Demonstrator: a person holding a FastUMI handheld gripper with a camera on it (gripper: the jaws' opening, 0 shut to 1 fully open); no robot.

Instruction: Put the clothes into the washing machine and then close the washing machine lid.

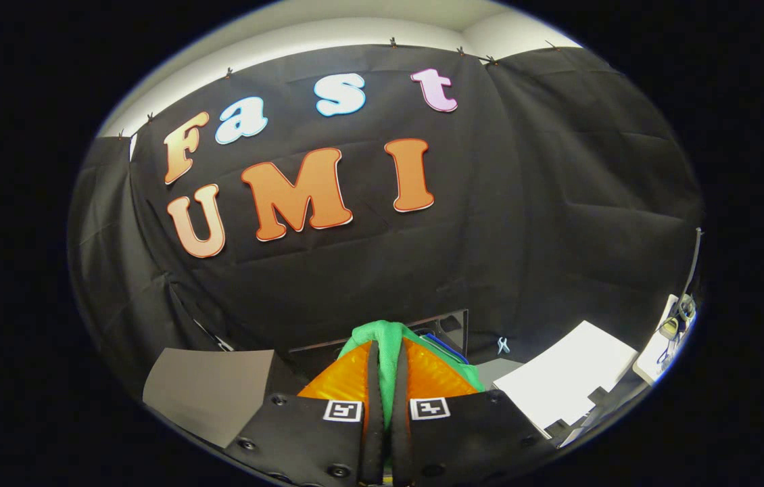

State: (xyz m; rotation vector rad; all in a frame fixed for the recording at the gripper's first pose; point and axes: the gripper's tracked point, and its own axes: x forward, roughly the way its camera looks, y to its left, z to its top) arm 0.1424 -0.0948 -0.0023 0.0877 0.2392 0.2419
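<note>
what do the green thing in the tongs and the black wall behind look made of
The green garment, pinched between the shut tongs, looks like soft matte knit or fleece: it bunches in rounded folds without shine. The black wall looks like thin matte woven cloth, judging by its creases and the clips along its top edge.

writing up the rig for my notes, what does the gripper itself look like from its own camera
The gripper has a broad black body across the bottom of the view, with round screw heads set into it. Two square black-and-white fiducial markers sit on its front edge, one at the base of each finger. The two fingers are long, narrow and tapered, running forward side by side. No cable on it is visible.
</note>
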